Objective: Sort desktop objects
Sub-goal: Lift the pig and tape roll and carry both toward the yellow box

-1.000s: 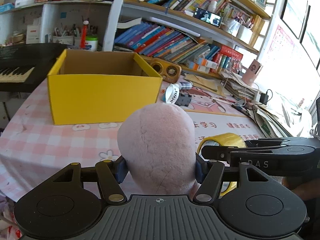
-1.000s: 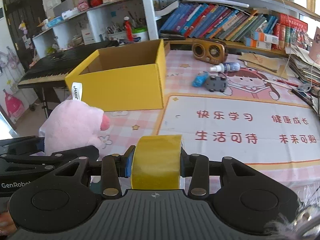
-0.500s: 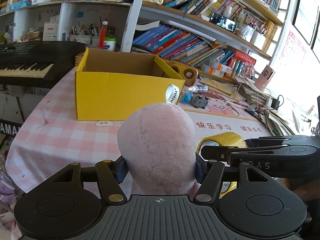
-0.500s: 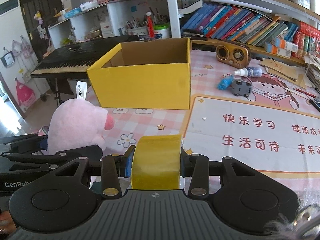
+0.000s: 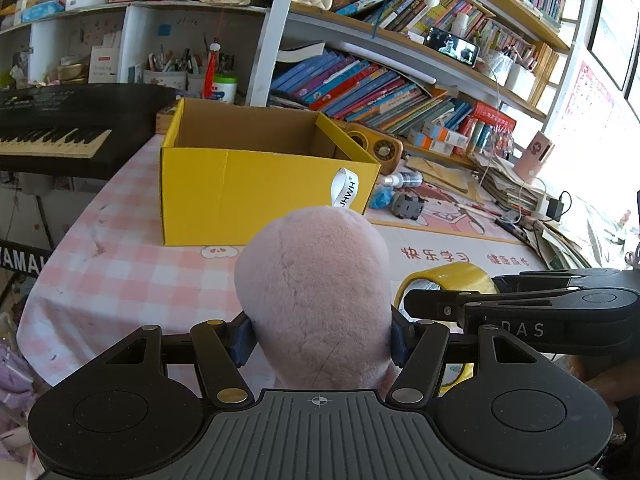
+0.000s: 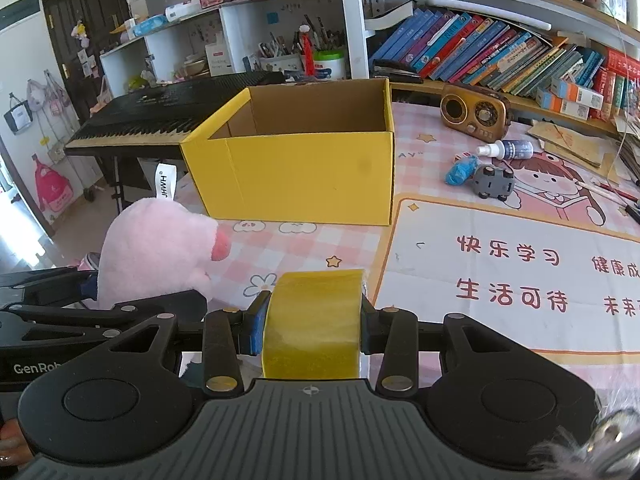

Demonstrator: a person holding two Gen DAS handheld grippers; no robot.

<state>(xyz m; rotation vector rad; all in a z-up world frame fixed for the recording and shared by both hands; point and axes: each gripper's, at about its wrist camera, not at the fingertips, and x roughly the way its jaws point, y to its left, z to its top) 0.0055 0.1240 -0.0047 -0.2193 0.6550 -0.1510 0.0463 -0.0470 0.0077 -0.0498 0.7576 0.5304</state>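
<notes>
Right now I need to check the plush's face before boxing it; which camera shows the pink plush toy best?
The right wrist view: the pink plush toy appears side-on, snout and tag visible, held in the left claw. The left wrist view shows only its rounded back.

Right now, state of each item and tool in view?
left tool: shut on pink plush toy
pink plush toy: held, off the table
right tool: shut on yellow tape roll
yellow tape roll: held on edge between the fingers
yellow box: open, upright on the table, nothing seen inside
spray bottle: lying on its side
toy car: on the mat, untouched
</notes>
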